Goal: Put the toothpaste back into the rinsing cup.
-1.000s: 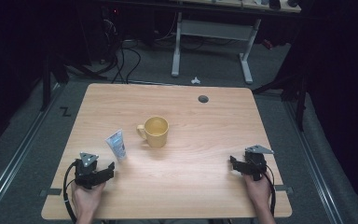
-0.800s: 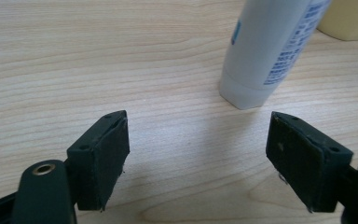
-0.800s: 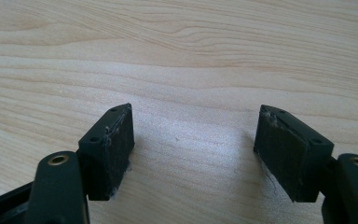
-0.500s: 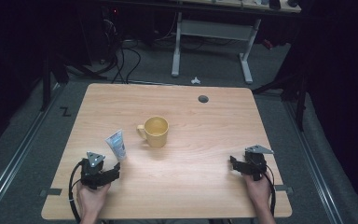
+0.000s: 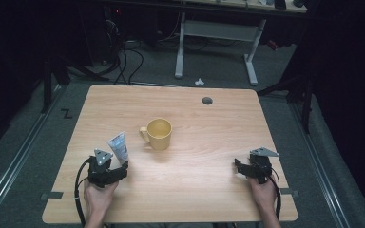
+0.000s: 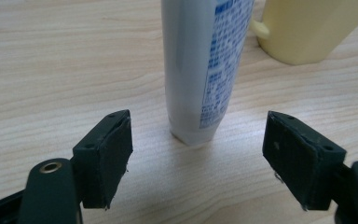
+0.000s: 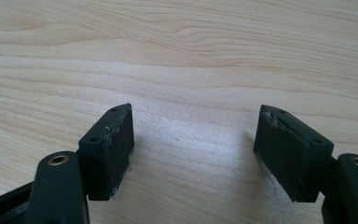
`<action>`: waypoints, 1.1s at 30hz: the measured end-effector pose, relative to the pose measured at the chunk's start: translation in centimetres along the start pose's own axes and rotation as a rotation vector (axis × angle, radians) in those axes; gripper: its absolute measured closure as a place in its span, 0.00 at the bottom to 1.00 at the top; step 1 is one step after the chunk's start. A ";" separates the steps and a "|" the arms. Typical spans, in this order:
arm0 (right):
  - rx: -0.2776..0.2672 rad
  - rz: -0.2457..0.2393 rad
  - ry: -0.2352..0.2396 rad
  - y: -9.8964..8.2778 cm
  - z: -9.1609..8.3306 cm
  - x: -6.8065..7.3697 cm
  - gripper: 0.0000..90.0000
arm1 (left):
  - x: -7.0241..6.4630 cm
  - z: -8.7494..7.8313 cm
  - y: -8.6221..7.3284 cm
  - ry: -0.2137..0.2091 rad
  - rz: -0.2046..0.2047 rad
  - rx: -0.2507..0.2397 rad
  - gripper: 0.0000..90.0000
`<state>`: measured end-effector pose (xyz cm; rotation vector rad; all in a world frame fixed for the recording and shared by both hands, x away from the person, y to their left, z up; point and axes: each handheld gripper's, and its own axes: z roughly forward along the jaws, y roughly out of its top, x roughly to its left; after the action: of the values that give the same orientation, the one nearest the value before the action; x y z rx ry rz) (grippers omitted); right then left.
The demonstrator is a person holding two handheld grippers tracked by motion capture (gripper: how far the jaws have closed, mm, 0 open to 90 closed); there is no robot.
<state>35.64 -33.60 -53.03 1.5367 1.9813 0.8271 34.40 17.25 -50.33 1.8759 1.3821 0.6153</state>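
High view: wooden table, grey floor, dark room.

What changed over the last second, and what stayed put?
The left gripper moved forward and inward to the white tube. Its jaws have just been closing slightly but remain open: in the left gripper view the tube stands ahead of the pads, untouched. The tube, the yellow mug and the open right gripper stayed as they were.

The pale wooden surface carries an upright white tube, with a yellow mug standing near it.
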 end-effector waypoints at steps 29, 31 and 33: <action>0.000 0.000 0.000 0.0 0.0 0.0 0.32 | 0.2 0.8 3.7 -0.013 -0.032 -0.059 0.36; 0.000 0.000 0.000 0.0 0.0 0.0 0.32 | 0.2 0.9 3.8 -0.012 -0.030 -0.061 0.38; 0.000 0.000 0.000 0.0 0.0 0.0 0.32 | 0.1 1.1 4.1 -0.013 -0.033 -0.063 0.40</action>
<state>35.60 -33.63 -53.03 1.5364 1.9815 0.8270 37.75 16.37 -47.83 1.8011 1.3674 0.6223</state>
